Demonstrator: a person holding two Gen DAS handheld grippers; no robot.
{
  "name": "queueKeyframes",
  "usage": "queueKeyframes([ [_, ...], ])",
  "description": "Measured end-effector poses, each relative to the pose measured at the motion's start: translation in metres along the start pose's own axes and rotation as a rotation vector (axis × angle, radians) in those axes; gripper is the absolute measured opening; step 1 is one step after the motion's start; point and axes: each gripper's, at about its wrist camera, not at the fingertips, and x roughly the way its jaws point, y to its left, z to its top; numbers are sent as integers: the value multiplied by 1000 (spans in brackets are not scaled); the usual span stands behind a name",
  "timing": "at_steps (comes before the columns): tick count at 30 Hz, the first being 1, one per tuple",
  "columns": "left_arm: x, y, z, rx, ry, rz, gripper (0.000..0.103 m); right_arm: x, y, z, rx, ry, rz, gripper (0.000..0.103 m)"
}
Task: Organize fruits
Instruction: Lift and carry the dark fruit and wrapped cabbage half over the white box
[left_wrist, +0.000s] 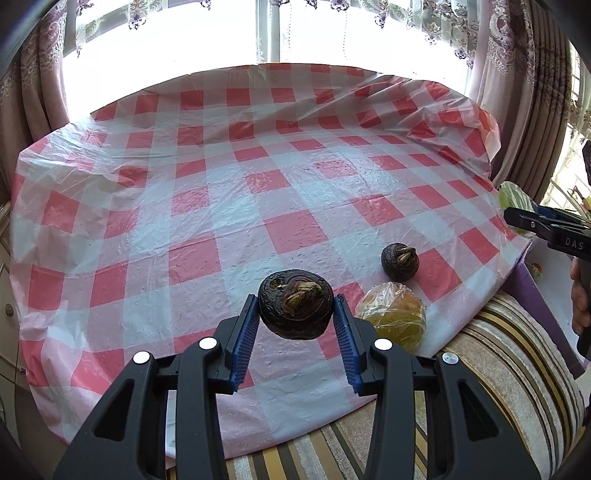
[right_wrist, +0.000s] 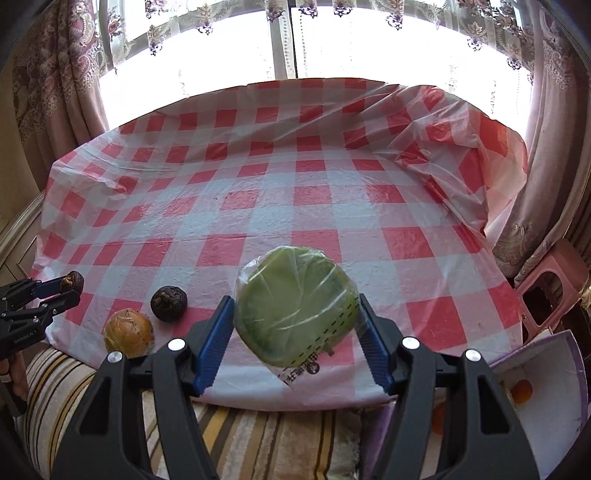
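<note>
Left wrist: red-checked tablecloth (left_wrist: 229, 192) wrinkled, window (left_wrist: 207, 40) beyond, curtains (left_wrist: 37, 85) flanking.

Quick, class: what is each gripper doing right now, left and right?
Left gripper: closed on a dark water chestnut, held above the table.
Right gripper: closed on a plastic-wrapped green fruit.

"DAS" reads on the right claw (left_wrist: 517, 218) body.
</note>
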Motion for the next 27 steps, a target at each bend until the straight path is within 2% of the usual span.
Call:
queueKeyframes([
  [11,-6,-30,15,58,-16,-26,40,-31,-89,-48,100,40,-139,65],
  [27,-9,-111,38,202,-39,-116,40,-48,-165,-99,186,136,-250,65],
])
